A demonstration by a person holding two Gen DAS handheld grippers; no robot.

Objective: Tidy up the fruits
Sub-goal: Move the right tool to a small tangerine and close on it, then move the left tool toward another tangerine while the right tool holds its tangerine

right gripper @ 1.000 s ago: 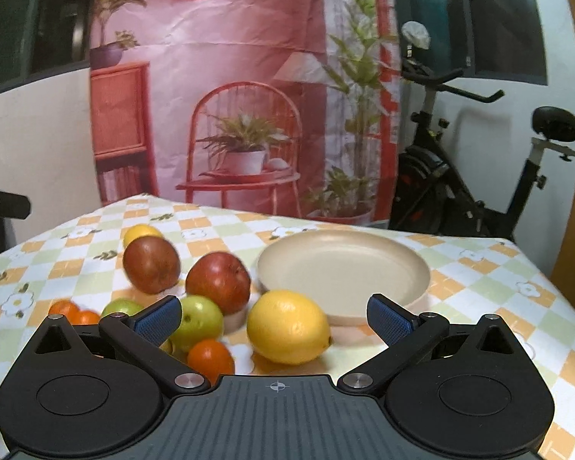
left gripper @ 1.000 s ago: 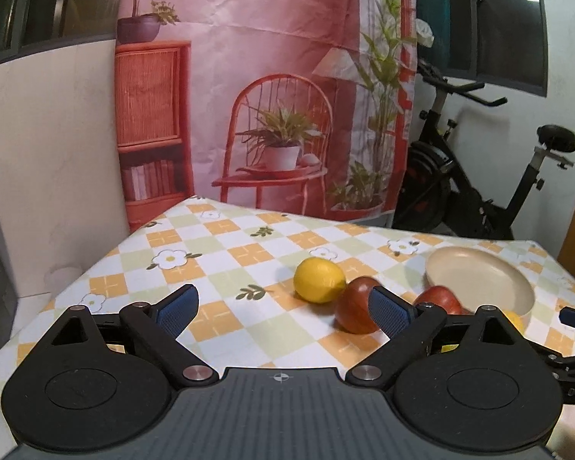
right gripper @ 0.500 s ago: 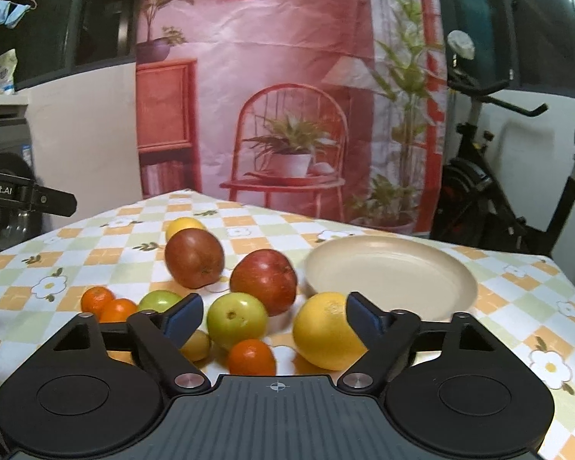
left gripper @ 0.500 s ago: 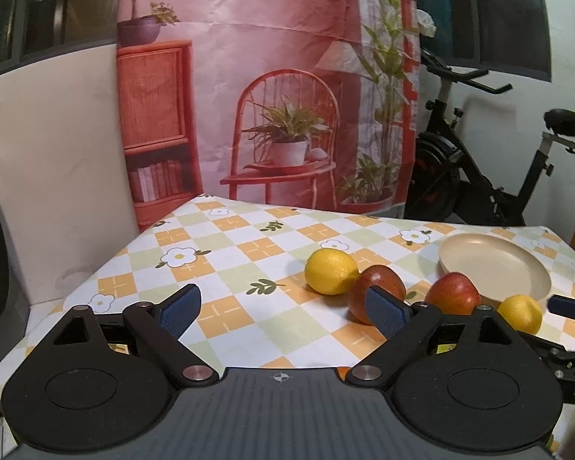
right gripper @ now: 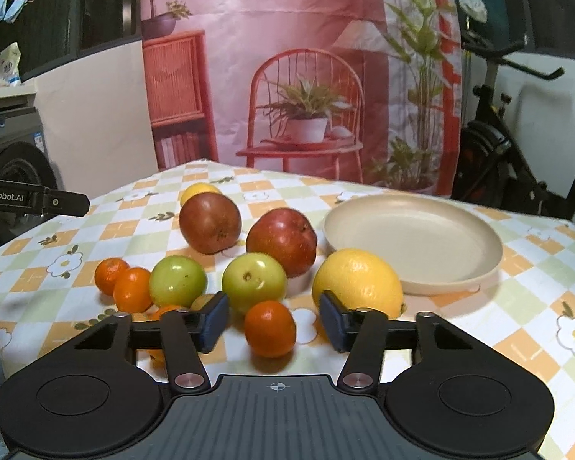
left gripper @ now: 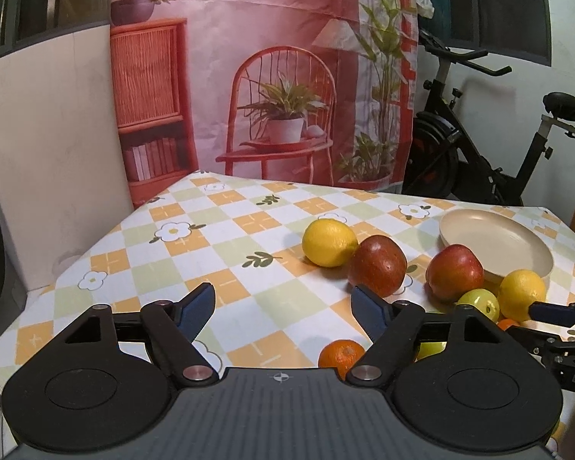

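Progress: none sorted, all fruit loose on bench [right gripper: 525, 276] | left: tangerines [right gripper: 123, 281], green fruits [right gripper: 177, 280] | centre: red apples [right gripper: 281, 241] | right: lemon [right gripper: 358, 283] touching empty plate [right gripper: 479, 226] | left hand-held gripper [left gripper: 282, 304] closing, nothing between | right hand-held gripper [right gripper: 274, 320] closing around orange [right gripper: 270, 327], pads not touching.

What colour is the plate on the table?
The plate is plain beige, with no pattern, seen best in the right wrist view.

The left gripper's black arm [right gripper: 34, 200] reads "enRobot.AI", its first letter cut off at the frame edge.
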